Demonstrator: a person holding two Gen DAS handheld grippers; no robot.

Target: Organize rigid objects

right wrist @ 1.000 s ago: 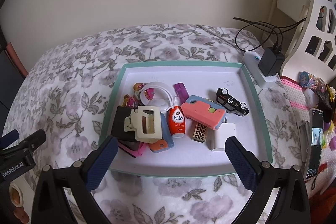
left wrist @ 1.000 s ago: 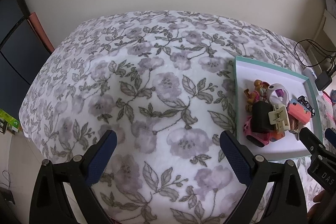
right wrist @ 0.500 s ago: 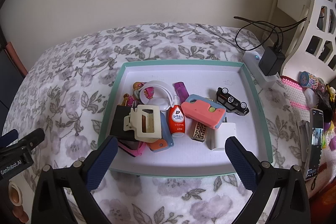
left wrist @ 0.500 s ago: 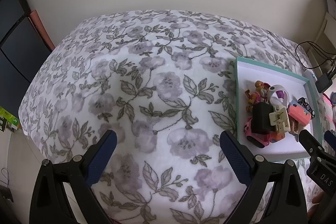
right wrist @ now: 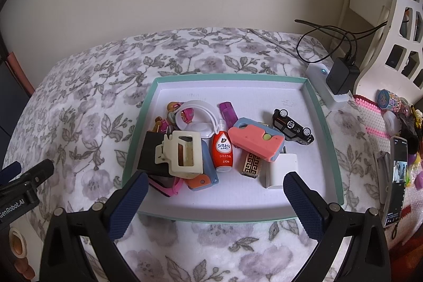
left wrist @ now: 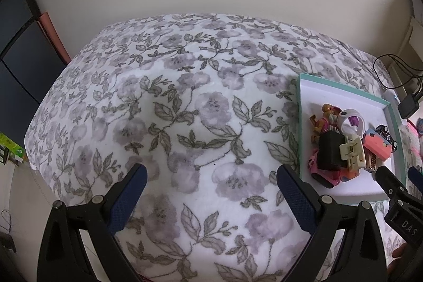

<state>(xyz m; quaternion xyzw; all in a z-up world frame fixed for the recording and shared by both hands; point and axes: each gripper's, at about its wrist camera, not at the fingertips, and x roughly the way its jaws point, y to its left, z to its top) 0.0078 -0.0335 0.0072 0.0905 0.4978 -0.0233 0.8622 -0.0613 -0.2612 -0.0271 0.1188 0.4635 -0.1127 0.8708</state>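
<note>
A teal-rimmed white tray lies on the floral blanket and holds a heap of small items: a cream hair claw on a black block, a red stain-remover bottle, a coral and blue case, a black toy car, a white charger cube, a gold-patterned piece, a white ring. My right gripper is open and empty at the tray's near edge. My left gripper is open and empty over bare blanket, left of the tray.
A white power strip with a black adapter and cables sits right of the tray. A phone and small toys lie at the far right beside a white shelf. The blanket drops off at the left into dark furniture.
The left wrist view has drifted slightly, so the tray sits a little further right and lower in it. The right wrist view is almost unchanged. Both grippers stay open.
</note>
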